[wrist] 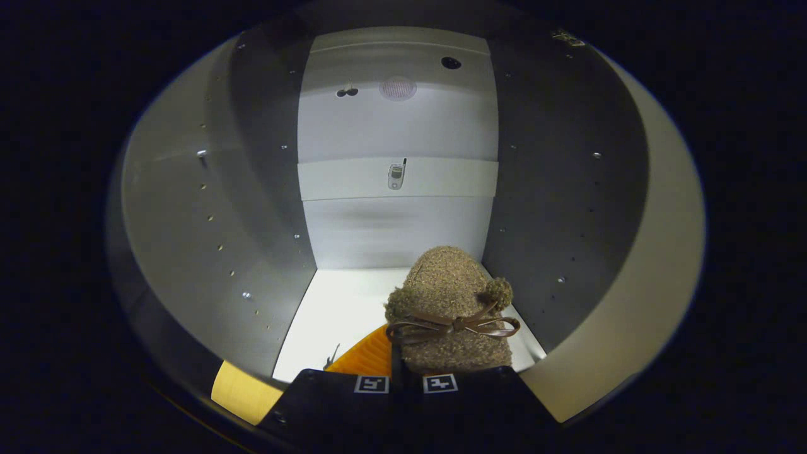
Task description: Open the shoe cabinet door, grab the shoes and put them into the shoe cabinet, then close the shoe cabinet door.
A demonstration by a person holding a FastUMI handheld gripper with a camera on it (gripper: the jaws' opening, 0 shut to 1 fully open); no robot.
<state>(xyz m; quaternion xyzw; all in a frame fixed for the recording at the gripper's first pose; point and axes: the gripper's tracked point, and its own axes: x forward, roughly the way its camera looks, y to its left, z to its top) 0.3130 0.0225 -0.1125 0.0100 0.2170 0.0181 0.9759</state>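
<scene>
Inside, the shoe (pixel 449 309) is held within the shoe cabinet (pixel 252 208), above its white floor, toe toward the back wall (pixel 397 233). The gripper (pixel 405 378) is clamped on its heel edge.

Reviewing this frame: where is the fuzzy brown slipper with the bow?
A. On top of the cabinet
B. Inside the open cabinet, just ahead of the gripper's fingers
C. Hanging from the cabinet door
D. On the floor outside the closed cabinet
B: the slipper sits on the cabinet's white bottom shelf between the side walls, directly ahead of the gripper, whose fingers are close together at its heel.
</scene>
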